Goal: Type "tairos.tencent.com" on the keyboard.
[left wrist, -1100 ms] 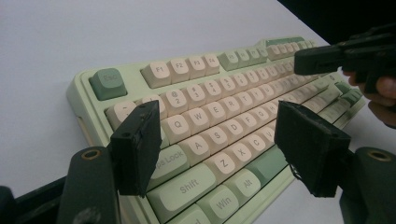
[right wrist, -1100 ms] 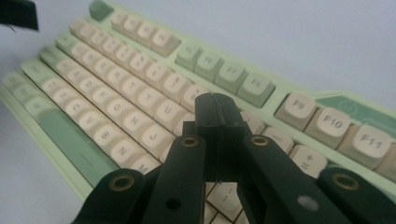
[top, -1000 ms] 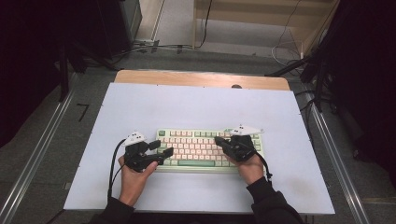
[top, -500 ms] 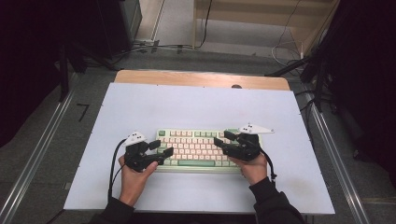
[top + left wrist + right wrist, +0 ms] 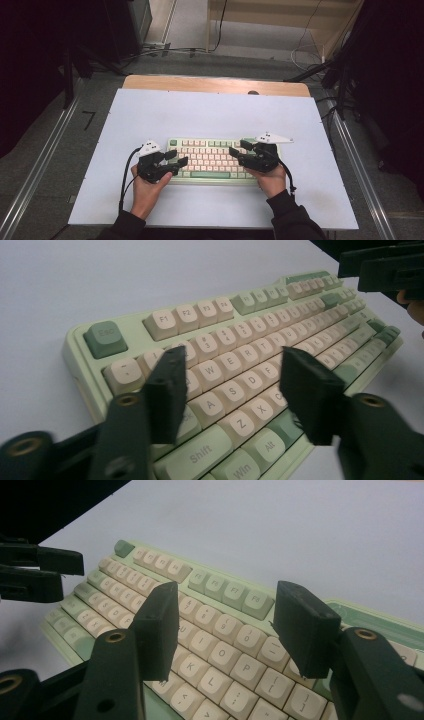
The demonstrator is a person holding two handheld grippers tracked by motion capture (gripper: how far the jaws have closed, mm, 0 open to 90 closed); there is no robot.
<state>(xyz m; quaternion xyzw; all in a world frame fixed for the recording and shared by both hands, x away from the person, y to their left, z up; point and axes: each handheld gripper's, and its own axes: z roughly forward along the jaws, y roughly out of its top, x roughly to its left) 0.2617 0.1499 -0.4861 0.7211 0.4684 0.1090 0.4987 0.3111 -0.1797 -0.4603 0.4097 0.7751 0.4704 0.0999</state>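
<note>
A pale green keyboard (image 5: 215, 157) with cream keys lies flat near the front of the white table. My left gripper (image 5: 178, 158) hovers over its left end. Its jaws have just been closing; they stand apart, with nothing between them, above the A, S and D keys (image 5: 235, 365). My right gripper (image 5: 237, 148) hovers over the right half. Its jaws have just been opening and stand apart over the O and P keys (image 5: 227, 597), with nothing between them. Each gripper view shows the keyboard (image 5: 240, 335) (image 5: 220, 587) close below and the other gripper (image 5: 390, 270) (image 5: 35, 575) farther off.
The white table sheet (image 5: 210, 115) stretches bare behind and beside the keyboard. A wooden edge (image 5: 215, 85) runs along its far side. Cables (image 5: 165, 50) lie on the floor beyond, and metal rails (image 5: 40, 165) flank the table.
The right gripper's jaws went from shut to apart. The left gripper's jaws have narrowed. Both hands stayed over the keyboard.
</note>
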